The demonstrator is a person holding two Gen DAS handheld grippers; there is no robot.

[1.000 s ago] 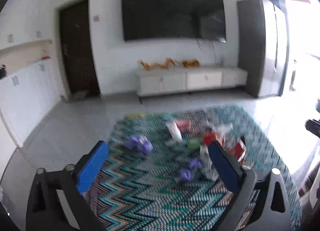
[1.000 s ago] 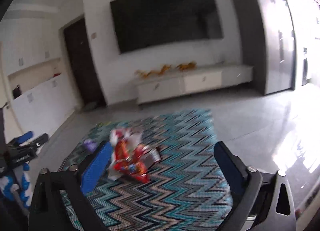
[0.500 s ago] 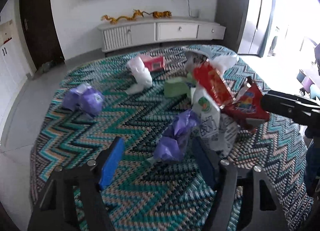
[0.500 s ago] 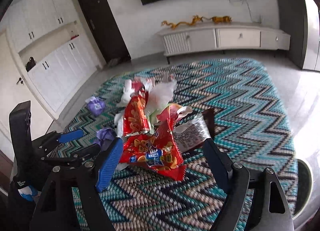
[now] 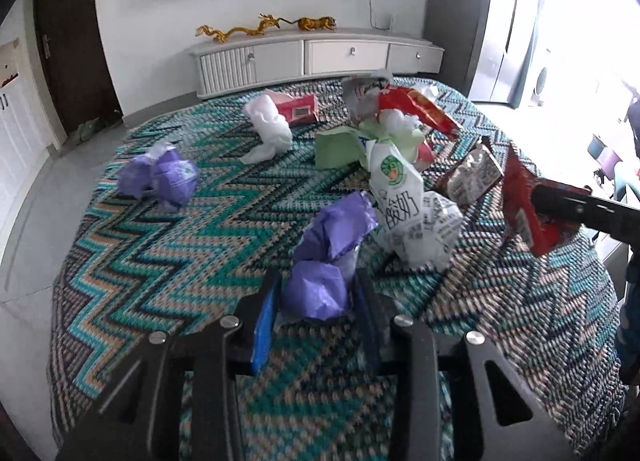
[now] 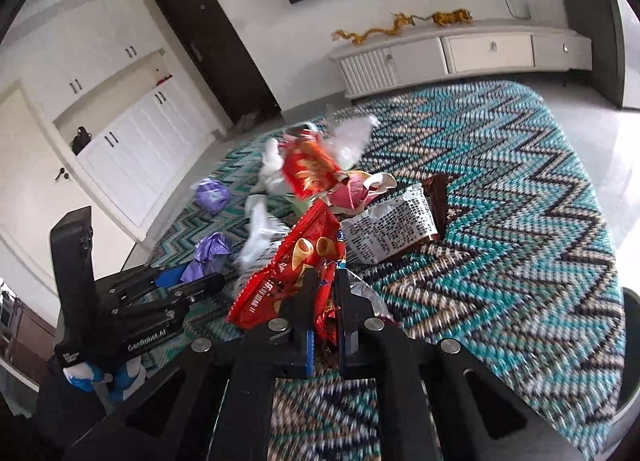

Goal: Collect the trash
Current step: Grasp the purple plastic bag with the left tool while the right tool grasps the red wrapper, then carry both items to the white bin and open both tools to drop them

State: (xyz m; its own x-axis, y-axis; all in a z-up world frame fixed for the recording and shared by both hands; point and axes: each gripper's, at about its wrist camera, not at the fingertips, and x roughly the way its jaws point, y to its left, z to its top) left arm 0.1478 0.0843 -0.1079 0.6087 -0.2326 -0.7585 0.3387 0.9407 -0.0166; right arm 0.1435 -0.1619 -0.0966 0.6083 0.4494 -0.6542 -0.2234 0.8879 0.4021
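Trash lies on a zigzag-patterned cloth [image 5: 160, 261]. My left gripper [image 5: 316, 301] is shut on a crumpled purple wrapper [image 5: 320, 289], which also shows in the right wrist view [image 6: 208, 253]. My right gripper [image 6: 324, 293] is shut on a red snack bag [image 6: 296, 269], seen at the right in the left wrist view [image 5: 520, 213]. A white yogurt wrapper [image 5: 404, 201] lies just behind the purple one. A second purple wad [image 5: 160, 177] sits at the left.
A white tissue wad [image 5: 268, 125], a red box [image 5: 300, 109], a green paper [image 5: 340, 145], another red bag [image 6: 308, 169] and a printed foil bag [image 6: 384, 229] lie on the cloth. A white TV cabinet [image 5: 320, 57] stands behind.
Both grippers moved forward and down, then closed: the left onto the purple wrapper, the right onto the red snack bag.
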